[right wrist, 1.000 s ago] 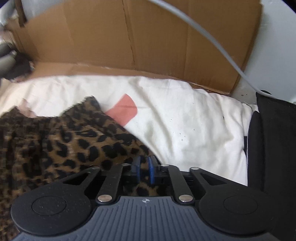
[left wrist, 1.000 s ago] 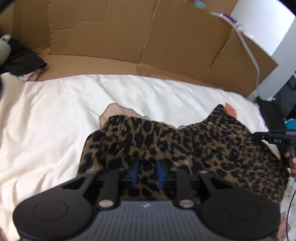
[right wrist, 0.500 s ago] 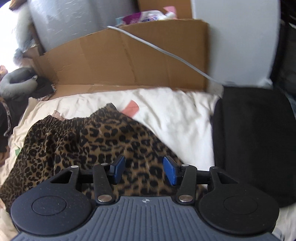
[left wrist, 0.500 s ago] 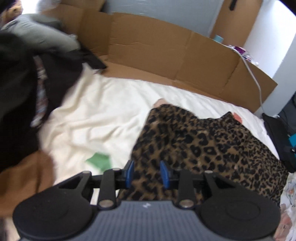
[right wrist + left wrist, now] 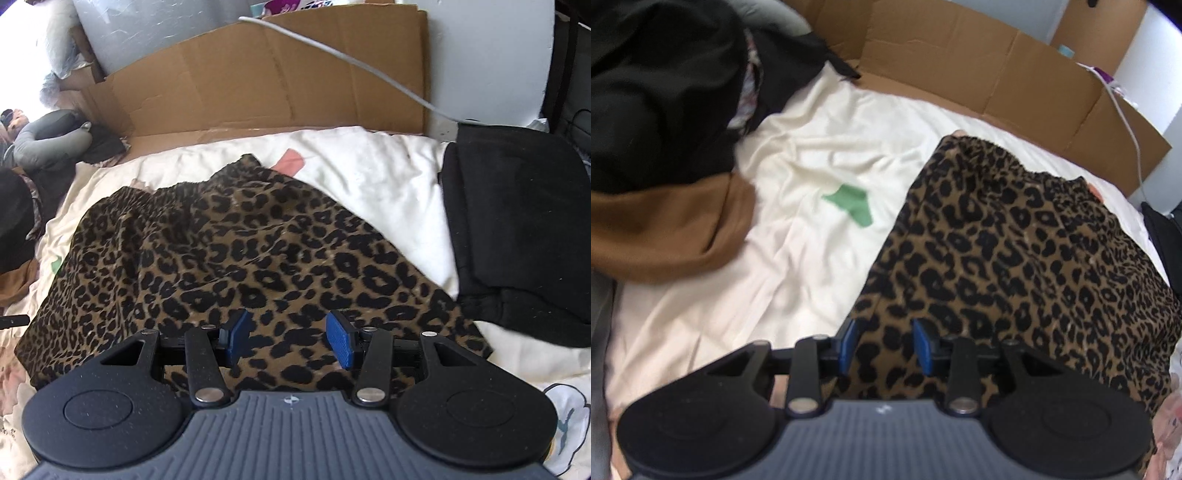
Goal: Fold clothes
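A leopard-print garment (image 5: 1015,266) is laid folded at frame centre, released by both parted, empty grippers (image 5: 884,347) (image 5: 288,339); other clothes (image 5: 657,110) are left unfolded upper left.

Cardboard wall (image 5: 258,85), grey cable (image 5: 351,62), perhaps charger.

My left gripper (image 5: 886,345) hovers above the leopard-print garment (image 5: 1015,251), jaws parted; my right gripper (image 5: 286,338) likewise, spread wider.
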Motion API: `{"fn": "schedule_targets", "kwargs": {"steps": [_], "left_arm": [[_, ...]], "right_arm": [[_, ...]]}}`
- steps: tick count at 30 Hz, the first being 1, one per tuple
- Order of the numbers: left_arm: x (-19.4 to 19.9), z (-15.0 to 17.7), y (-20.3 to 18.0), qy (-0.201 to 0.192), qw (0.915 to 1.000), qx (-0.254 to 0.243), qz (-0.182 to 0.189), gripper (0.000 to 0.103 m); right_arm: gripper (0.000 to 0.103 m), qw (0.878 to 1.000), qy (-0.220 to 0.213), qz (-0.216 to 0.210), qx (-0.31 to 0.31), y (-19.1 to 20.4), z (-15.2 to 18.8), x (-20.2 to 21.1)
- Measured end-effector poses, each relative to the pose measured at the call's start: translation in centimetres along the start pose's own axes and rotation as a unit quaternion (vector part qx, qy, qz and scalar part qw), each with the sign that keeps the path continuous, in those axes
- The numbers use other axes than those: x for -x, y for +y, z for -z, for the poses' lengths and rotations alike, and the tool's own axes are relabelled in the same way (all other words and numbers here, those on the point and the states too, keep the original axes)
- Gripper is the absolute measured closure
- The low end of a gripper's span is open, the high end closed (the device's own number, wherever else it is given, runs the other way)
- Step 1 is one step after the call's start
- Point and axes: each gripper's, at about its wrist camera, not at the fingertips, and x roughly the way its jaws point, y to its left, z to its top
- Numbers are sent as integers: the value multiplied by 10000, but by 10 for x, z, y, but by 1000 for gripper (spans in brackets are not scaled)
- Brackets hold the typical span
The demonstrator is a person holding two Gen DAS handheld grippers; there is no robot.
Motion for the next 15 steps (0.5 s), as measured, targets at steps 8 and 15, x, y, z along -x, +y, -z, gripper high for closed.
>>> {"fn": "schedule_targets", "kwargs": {"steps": [8, 15], "left_arm": [[5, 30, 19, -34, 9979, 567, -301, 58], [6, 57, 29, -179, 9946, 1016, -139, 58]], "right_arm": [[49, 9999, 90, -146, 18, 4, 14, 0], [42, 9998, 90, -201, 20, 4, 21, 8]]}}
